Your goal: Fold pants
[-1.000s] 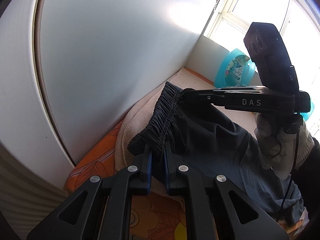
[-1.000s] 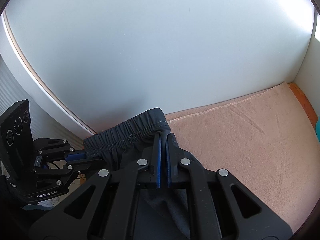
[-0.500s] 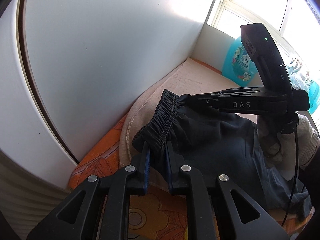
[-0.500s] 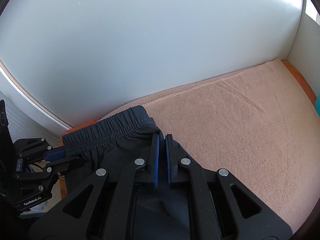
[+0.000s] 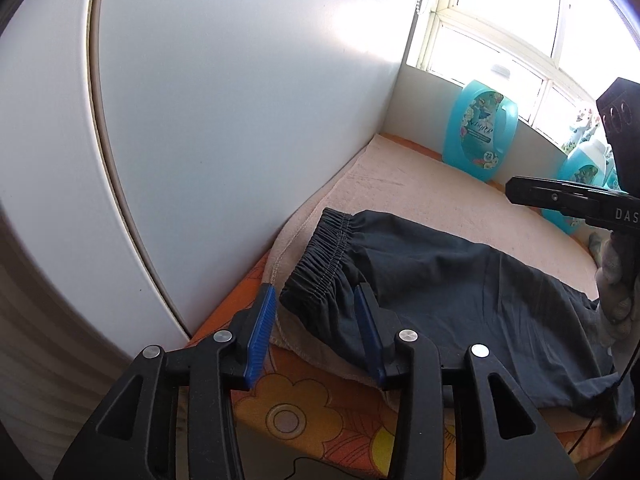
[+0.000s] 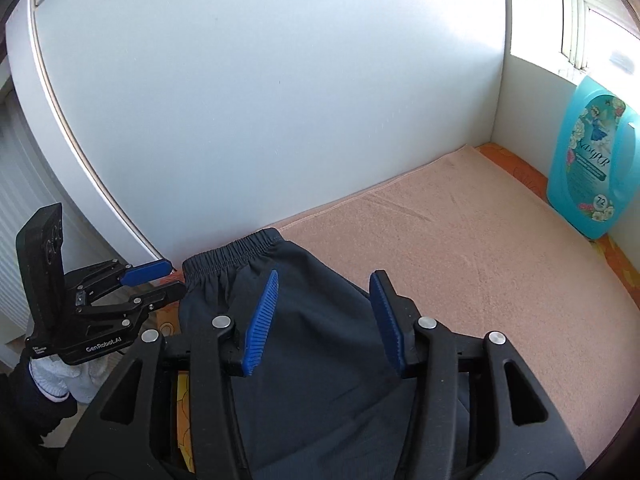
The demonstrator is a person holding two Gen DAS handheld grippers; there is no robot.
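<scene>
wall: white panel (image 6: 280, 100) | window (image 5: 500, 20): bright daylight | surface: beige blanket (image 6: 480, 260) over orange floral cloth (image 5: 320, 412)

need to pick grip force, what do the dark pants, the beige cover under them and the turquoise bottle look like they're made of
Dark pants: thin, matte woven fabric, probably synthetic; fine creases, gathered elastic waistband.
Beige cover: soft napped cloth, like fleece or terry; brushed streaks, stitched hem.
Turquoise bottle: glossy, slightly translucent plastic with a printed label.

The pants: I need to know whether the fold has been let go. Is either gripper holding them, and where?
Nothing is held. The left gripper and right gripper have just been opening; their pads stand clear of the pants, which lie on the blanket.
</scene>
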